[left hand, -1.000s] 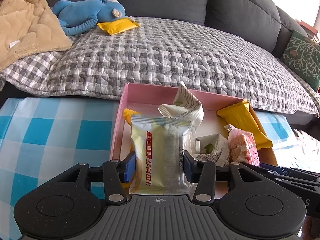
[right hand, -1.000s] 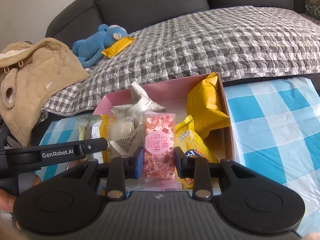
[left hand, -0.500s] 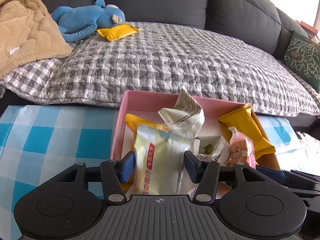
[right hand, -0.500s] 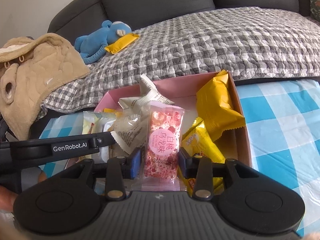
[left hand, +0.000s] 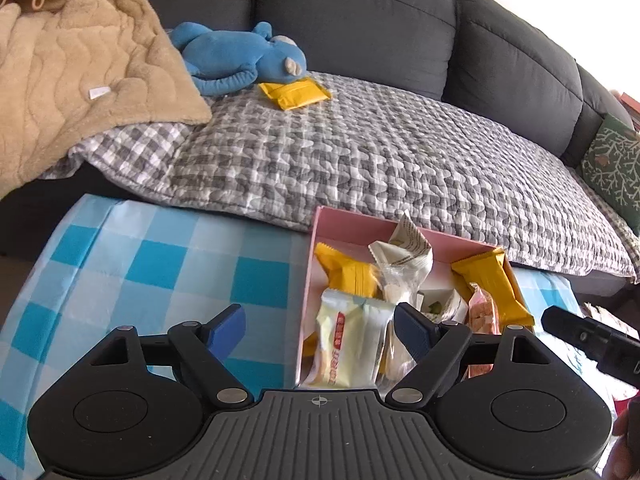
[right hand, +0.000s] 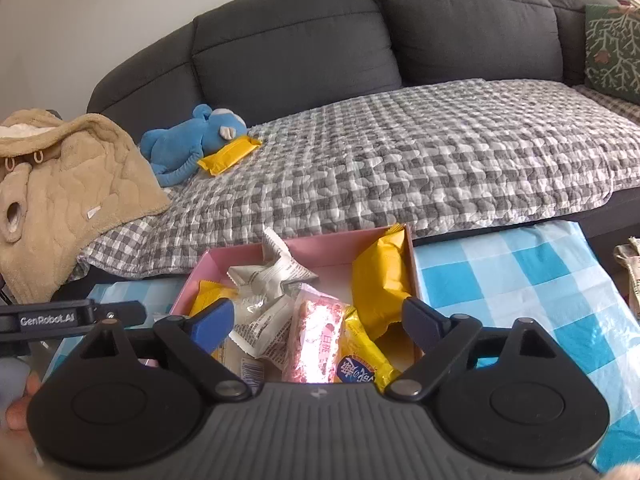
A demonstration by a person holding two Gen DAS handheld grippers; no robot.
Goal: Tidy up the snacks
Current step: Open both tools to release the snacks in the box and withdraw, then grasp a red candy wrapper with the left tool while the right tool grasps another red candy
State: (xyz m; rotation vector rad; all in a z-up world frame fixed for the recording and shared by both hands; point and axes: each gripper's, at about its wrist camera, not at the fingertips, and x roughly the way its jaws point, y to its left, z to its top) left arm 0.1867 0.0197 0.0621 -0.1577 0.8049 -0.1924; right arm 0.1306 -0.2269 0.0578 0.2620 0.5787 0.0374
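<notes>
Left gripper point(left hand: 318, 330) stands wide apart, nothing pinched; its jaws have just been opening. The pale green-white foil snack packet with a red label point(left hand: 352, 344) lies loose between the blue fingertips point(left hand: 226, 326), resting at the near-left end of the shallow pink cardboard box point(left hand: 310, 280), not pressed by either pad.

Right gripper point(right hand: 318, 322) is likewise spread wide, its jaws having just been opening, gripping nothing. The pink speckled clear-wrapped snack bar point(right hand: 316, 340) lies in the box point(right hand: 336, 250) between the fingers, free of both pads, leaning against a yellow snack bag with a blue round logo point(right hand: 360, 362).

Other contents of the box: a plump yellow foil packet point(right hand: 380, 284) standing against the right wall, a second yellow packet point(left hand: 346, 274) toward the left wall, and crinkled white-grey printed wrappers point(right hand: 276, 272) in the middle. All snacks in the box are piled and overlapping.

The box sits on a tabletop covered in a blue-and-white checked cloth point(left hand: 160, 272), at the edge nearest a dark grey sofa point(right hand: 296, 40). The sofa seat carries a grey-white checked quilt point(left hand: 360, 152). On the quilt, well apart from the box: one flat yellow snack packet point(left hand: 294, 94) touching a blue plush toy point(left hand: 236, 58), with a tan fleece blanket point(left hand: 80, 64) beside it. A green patterned cushion point(right hand: 612, 48) sits at the sofa's far end.
</notes>
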